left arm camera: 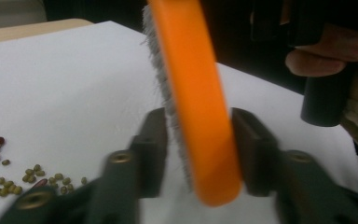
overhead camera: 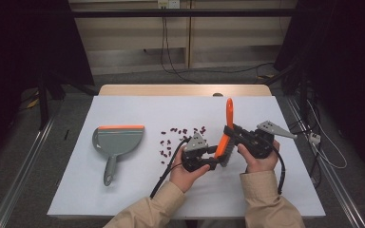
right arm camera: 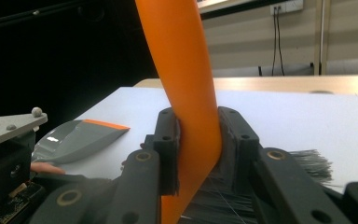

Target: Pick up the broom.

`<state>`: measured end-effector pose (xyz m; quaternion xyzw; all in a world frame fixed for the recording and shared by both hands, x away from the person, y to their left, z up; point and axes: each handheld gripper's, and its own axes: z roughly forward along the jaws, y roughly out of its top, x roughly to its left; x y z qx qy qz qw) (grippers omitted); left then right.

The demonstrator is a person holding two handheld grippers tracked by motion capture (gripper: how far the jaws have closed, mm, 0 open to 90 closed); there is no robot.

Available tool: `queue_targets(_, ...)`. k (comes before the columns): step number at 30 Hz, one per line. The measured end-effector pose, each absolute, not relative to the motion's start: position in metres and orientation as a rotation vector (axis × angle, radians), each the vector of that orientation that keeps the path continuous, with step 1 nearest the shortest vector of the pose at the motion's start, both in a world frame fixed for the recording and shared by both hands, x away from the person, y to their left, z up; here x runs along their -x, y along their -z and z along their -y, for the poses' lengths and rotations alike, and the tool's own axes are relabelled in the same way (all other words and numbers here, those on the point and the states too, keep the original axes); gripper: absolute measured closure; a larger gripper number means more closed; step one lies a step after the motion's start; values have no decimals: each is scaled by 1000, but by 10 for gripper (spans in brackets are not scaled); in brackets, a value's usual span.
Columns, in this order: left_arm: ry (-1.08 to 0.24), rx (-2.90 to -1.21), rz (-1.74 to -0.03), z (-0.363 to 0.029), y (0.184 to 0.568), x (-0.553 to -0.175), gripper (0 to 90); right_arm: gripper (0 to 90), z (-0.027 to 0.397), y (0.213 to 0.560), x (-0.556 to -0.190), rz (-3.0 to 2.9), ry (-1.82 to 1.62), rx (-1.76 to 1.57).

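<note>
Both grippers are clamped on the brush [overhead camera: 226, 135] at once, held above the middle of the worktop [overhead camera: 123, 199] toward its right edge: the right gripper [overhead camera: 232, 133] on the smooth orange handle, the left gripper [overhead camera: 216, 155] across the bristled head. If the two hands pull differently, I'd expect the slick plastic to twist or slip out. Stiff grey bristles could flick the small, rounded beans [overhead camera: 176, 138] away from the grey dustpan [overhead camera: 116, 142] near the left edge.

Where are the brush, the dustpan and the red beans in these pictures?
brush [overhead camera: 228, 114], high view, on its orange handle.
dustpan [overhead camera: 119, 140], high view, on its grey scoop.
red beans [overhead camera: 167, 145], high view, amid the scattered pile.
</note>
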<state>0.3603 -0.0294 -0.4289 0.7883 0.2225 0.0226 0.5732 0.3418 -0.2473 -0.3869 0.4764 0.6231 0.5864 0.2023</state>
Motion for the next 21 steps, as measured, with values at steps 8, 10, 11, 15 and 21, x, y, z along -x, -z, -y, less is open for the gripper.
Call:
queue_targets(8,-140,-1854,-607,14,419,-359,699,702,233,381,-344,-1735,-1668,-1338)
queue_targets(10,-156,-1839,-622,11,417,-359,703,670,230,378,-345,-1738,-1659,-1315)
queue_targets(11,-169,-1832,-632,10,415,-359,704,612,228,376,-346,-1741,-1645,-1304)
queue_targets(15,-188,-1824,-658,4,414,-361,706,450,218,374,-344,-1741,-1632,-1287)
queue_targets(21,-224,-1797,-703,-5,412,-365,706,340,212,377,-341,-1718,-1611,-1309)
